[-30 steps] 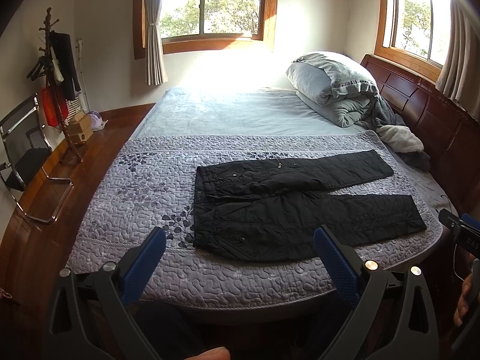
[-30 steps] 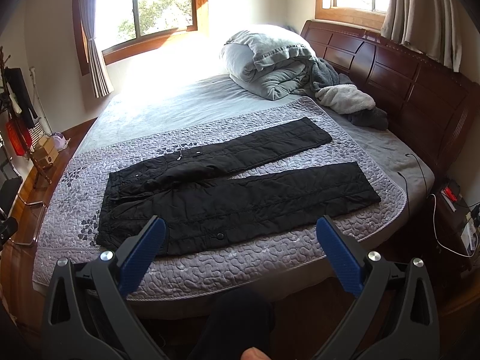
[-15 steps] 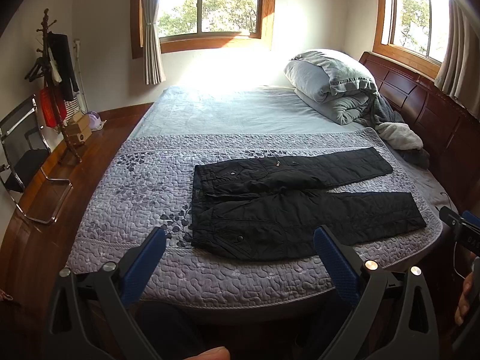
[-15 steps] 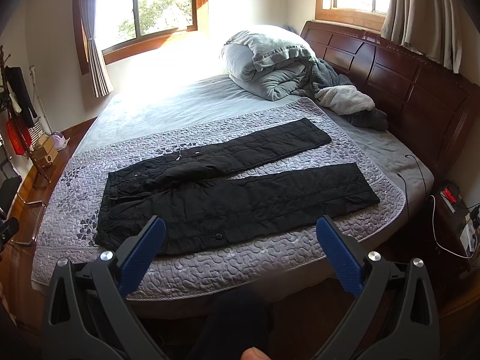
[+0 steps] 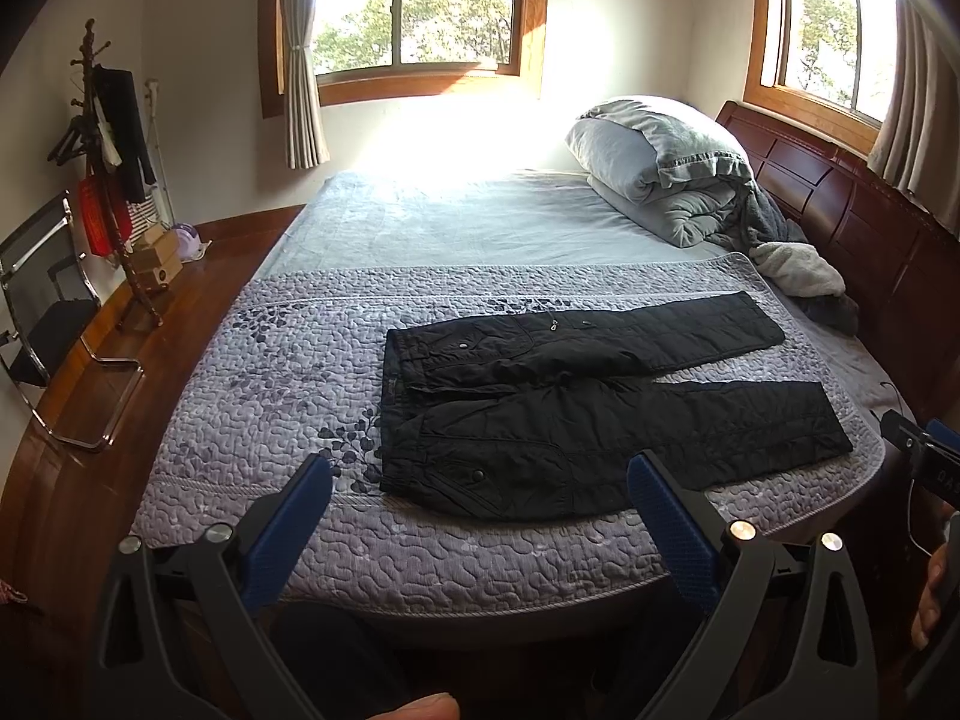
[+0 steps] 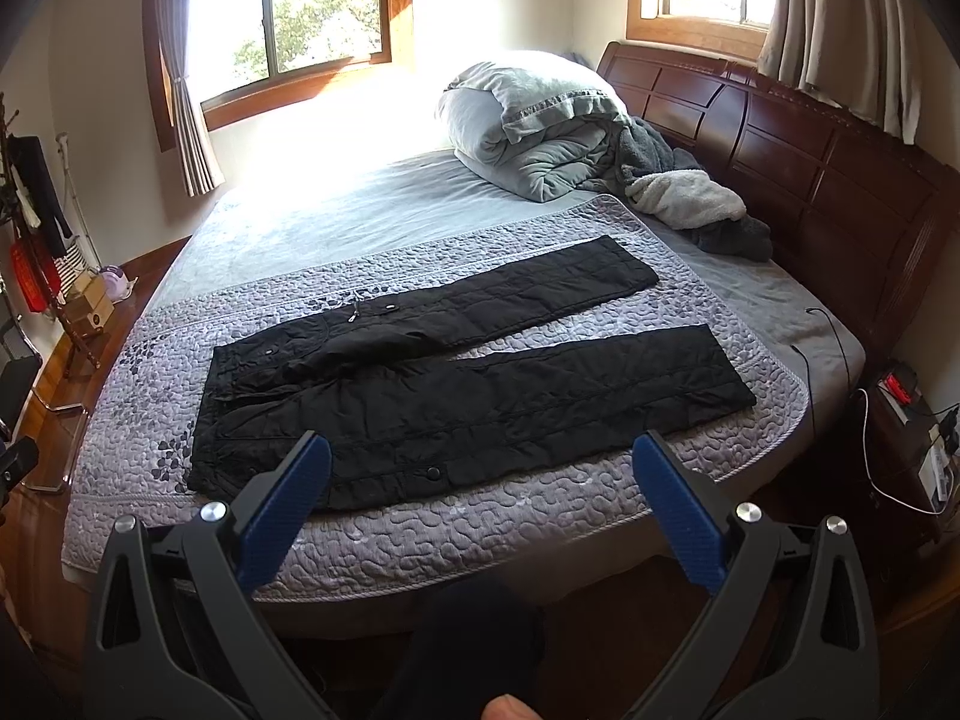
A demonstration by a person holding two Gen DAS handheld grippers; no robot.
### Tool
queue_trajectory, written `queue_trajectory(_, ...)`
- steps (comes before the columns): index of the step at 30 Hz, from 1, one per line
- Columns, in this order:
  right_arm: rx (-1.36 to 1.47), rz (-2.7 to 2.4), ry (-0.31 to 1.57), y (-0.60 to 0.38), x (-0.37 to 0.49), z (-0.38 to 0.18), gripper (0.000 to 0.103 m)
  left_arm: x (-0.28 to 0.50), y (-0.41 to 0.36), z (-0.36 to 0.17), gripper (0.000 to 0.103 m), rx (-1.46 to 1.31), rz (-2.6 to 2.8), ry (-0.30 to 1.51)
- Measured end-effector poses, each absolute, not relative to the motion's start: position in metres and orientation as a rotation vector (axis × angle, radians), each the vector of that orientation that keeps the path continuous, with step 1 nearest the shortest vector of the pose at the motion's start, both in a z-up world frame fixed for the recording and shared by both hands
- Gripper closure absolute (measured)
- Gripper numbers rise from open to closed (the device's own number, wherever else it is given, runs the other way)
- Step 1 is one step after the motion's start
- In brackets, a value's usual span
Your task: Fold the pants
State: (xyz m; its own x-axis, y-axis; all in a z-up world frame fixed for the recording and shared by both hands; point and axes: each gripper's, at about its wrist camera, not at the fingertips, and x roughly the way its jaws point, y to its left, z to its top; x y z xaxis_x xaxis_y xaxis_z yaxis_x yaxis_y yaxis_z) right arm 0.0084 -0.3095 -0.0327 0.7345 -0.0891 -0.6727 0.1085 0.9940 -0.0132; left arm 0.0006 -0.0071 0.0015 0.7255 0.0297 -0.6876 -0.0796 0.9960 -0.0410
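Observation:
Black quilted pants (image 5: 576, 414) lie flat on the grey quilt (image 5: 270, 372), waistband to the left, both legs spread out to the right with a gap between them. They also show in the right wrist view (image 6: 456, 384). My left gripper (image 5: 480, 480) is open and empty, held above the bed's near edge, short of the pants. My right gripper (image 6: 480, 459) is open and empty too, held off the near edge of the bed in front of the pants. The right gripper's body shows at the right edge of the left wrist view (image 5: 927, 462).
A folded duvet and pillow (image 6: 534, 120) and a pile of clothes (image 6: 690, 198) lie by the wooden headboard (image 6: 810, 162). A nightstand with cables (image 6: 906, 438) stands at the right. A coat rack (image 5: 108, 168) and a chair (image 5: 42, 312) stand on the wooden floor at the left.
Both grippers have barely shifted; the left wrist view has drifted slightly so the pants sit a little higher in it. The pants have not moved.

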Motion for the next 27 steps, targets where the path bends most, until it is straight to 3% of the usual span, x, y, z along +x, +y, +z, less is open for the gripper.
queue_trajectory(27, 0.010, -0.096, 0.733, -0.310, 0.017, -0.041, 0.002, 0.012, -0.001, -0.012, 0.004, -0.089, 0.010, 0.775)
